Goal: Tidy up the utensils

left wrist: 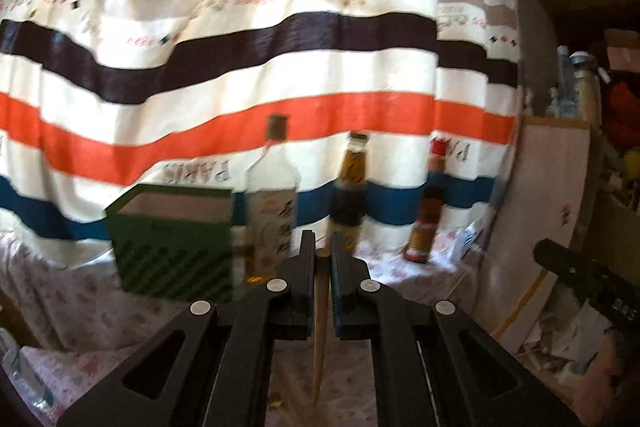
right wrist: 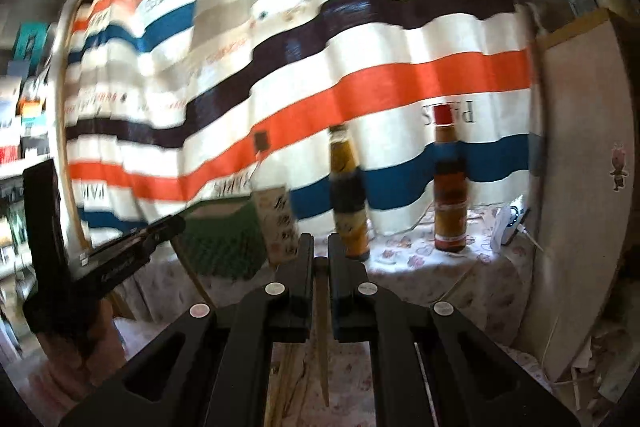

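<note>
The left gripper (left wrist: 322, 247) is clamped on a wooden chopstick (left wrist: 320, 327), which hangs tip-down between the two pads with only a short stub above them. The right gripper (right wrist: 320, 247) pinches a second chopstick (right wrist: 322, 339) the same way, its point dangling below the fingers over the floral tablecloth (right wrist: 420, 279). More sticks (right wrist: 286, 367) seem to lie on the cloth just under and left of the right tool, though blur makes that uncertain.

Ahead and left of the left gripper stands a green box (left wrist: 176, 239) with an open top, the likely holder for the utensils. Directly ahead is a clear square bottle (left wrist: 272, 211), then a dark sauce bottle (left wrist: 348, 199), and further right a red-capped bottle (left wrist: 428, 207).

The main risk, as I judge it, lies in the thin grip: each stick is held near its top end, so it can swing or slip out during a quick move. The long hanging tips could also catch the box rim or knock a bottle over, since the bottles stand close beside the box. The two tools work near each other and might collide.

Behind everything hangs a striped curtain (left wrist: 280, 67) printed with "PARIS", reversed and upside down. The clear bottle's label carries dark brush-like characters, too blurred to read.
</note>
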